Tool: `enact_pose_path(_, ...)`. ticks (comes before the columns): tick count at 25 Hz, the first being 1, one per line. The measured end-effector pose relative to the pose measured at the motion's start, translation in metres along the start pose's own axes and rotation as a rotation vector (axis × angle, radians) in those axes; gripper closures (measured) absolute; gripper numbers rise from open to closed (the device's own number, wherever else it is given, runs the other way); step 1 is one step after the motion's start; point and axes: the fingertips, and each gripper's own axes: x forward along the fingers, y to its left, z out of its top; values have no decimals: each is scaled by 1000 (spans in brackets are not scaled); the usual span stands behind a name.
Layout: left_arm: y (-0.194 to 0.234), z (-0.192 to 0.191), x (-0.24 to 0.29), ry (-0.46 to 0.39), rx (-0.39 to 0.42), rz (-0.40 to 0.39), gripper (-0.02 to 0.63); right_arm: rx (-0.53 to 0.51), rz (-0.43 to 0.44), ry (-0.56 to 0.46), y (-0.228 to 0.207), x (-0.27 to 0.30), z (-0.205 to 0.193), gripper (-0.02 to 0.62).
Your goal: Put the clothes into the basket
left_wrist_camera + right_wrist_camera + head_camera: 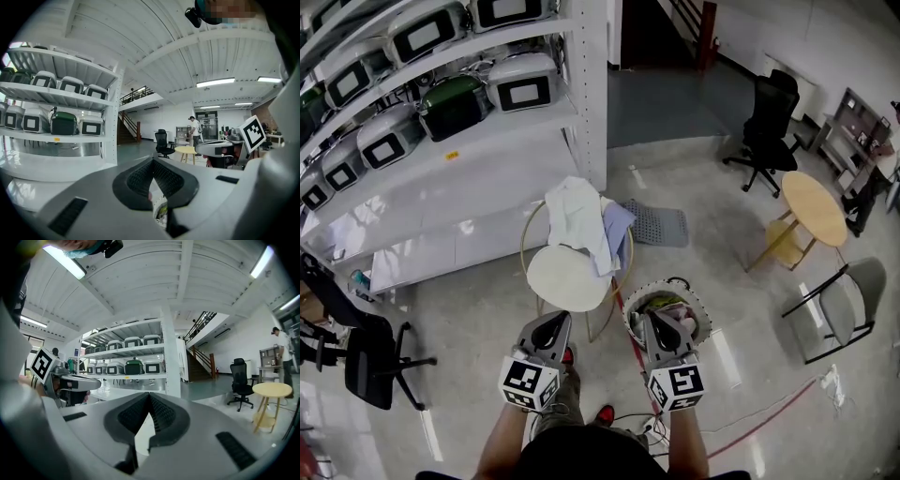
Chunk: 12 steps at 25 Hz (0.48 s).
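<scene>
Clothes lie in two places. A white fabric garment (575,217) and a pale blue fabric garment (618,228) hang side by side over the backrest of a round white-seated chair with a thin gold metal frame (567,279). A mixed colourful bundle of clothes (670,304) lies inside a round white perforated plastic basket (701,309), which stands on the pale floor just right of the chair.

The right gripper (657,322) is held over the near side of the basket. Its own view shows the ribbed pads (159,413) brought together at the tips with nothing between them. The left gripper (554,320) is held at the near edge of the chair seat, apart from the hanging garments. Its jaws also meet at the tips (152,161) and carry nothing. Both grippers point ahead, roughly level.

Beyond the chair a grey rubber floor mat (661,223) lies beside the corner post of a tall white metal shelving rack (591,94). The rack is loaded with white boxy devices (525,84) and one dark green one (450,101). Well off to the right are a black swivel office chair (766,127), a round light-wood side table (814,208) and a grey folding chair (844,309). A thin red cable (769,419) runs across the floor near the person's feet.
</scene>
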Motion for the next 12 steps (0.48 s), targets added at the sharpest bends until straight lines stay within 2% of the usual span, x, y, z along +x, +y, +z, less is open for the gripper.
enact_pose_path(5, 36, 0, 35, 12, -14, 3, 606, 0, 10, 21, -8, 44, -2, 571)
enact_pose_path(12, 108, 10, 100, 25, -17, -9, 606, -24, 9, 39, -20, 138, 9, 571)
